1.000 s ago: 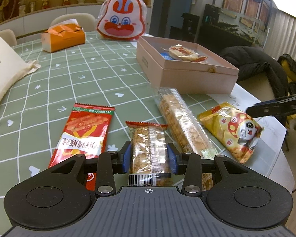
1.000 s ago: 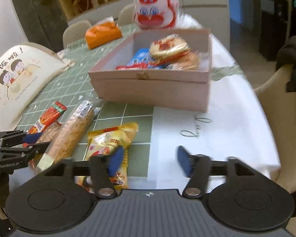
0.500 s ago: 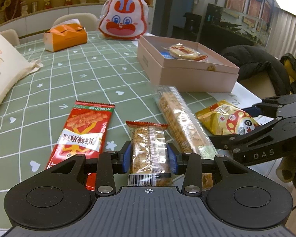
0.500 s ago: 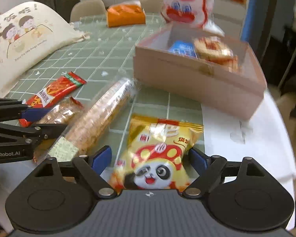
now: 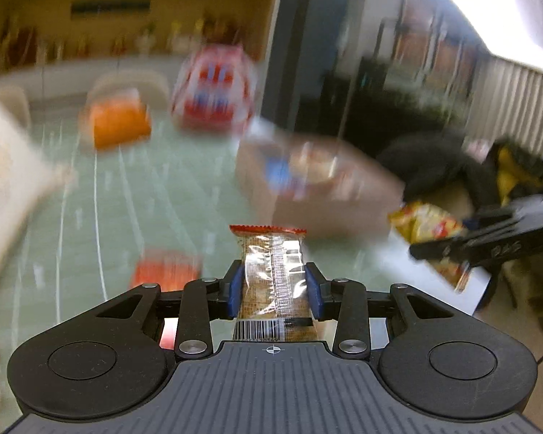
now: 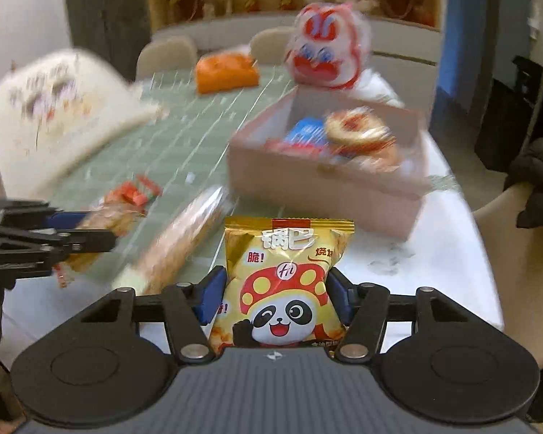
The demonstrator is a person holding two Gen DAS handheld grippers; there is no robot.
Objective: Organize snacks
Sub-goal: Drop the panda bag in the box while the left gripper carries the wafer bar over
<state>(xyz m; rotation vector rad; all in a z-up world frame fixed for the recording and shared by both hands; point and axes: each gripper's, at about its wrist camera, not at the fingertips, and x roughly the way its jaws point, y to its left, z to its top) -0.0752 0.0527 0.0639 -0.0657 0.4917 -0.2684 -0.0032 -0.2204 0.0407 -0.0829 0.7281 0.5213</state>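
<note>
left gripper (image 5: 274, 289): jaws closing, clamped on wafer pack (image 5: 271, 271), lifted off surface (image 5: 163, 195) | right gripper (image 6: 276, 298): jaws closing, clamped on panda bag (image 6: 284, 282), bottom hidden | box (image 6: 325, 184): far-right, contents blurred

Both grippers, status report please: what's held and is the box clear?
Left gripper closing on biscuit pack. Right gripper closing on panda snack bag. Pink box open ahead, path clear.
</note>
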